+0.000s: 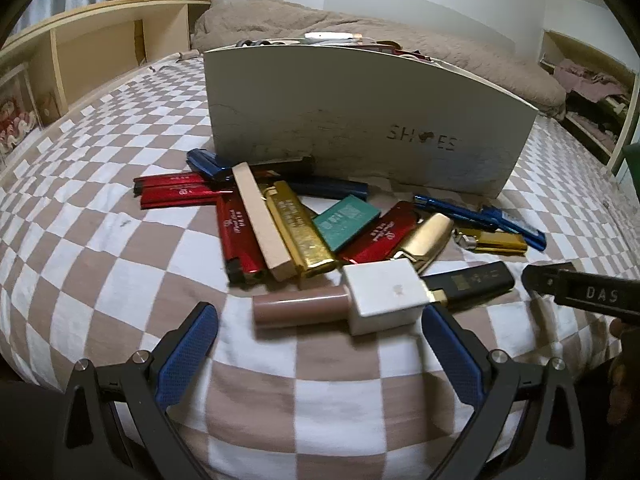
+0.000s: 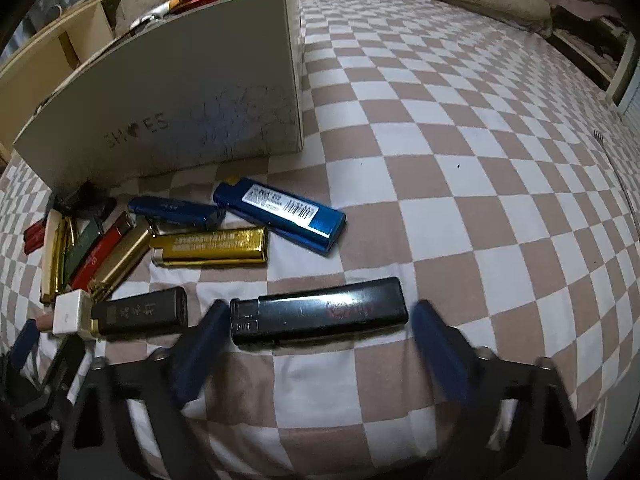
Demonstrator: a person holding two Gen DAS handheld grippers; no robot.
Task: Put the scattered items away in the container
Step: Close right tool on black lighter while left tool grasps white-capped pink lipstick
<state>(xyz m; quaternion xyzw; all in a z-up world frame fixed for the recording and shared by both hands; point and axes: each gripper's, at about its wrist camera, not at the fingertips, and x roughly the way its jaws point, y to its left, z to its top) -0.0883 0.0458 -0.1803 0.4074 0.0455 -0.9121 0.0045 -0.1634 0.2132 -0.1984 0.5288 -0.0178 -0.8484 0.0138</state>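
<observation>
Nearest to the left gripper [image 1: 320,340], whose blue pads are spread wide apart with nothing between them, there's a pink tube [image 1: 300,309] lying crosswise just past the fingertips, touching a white cube [image 1: 386,292] at its right end. So both sit right in front of the open jaws, not inside them.

The right gripper [image 2: 316,332] is wide open too, and a black lighter [image 2: 320,311] lies crosswise right between its fingertips, on the checkered sheet [image 2: 460,160]. The pads look blurry; the left one is about at the lighter's end, the right one just off the other end. I can't tell if either actually touches.

A bit left of that lighter sits a shorter black lighter [image 2: 142,312], next to the cube. Further back there's a gold lighter [image 2: 210,246], then a blue lighter [image 2: 280,214] with a barcode sticker, and a darker blue one just left of it. The main pile of red, gold and green ones [image 1: 280,220] is further left, up against the box.

Farthest back is the white shoe box [image 1: 360,120], standing on the sheet, with some stuff already poking over its rim.
</observation>
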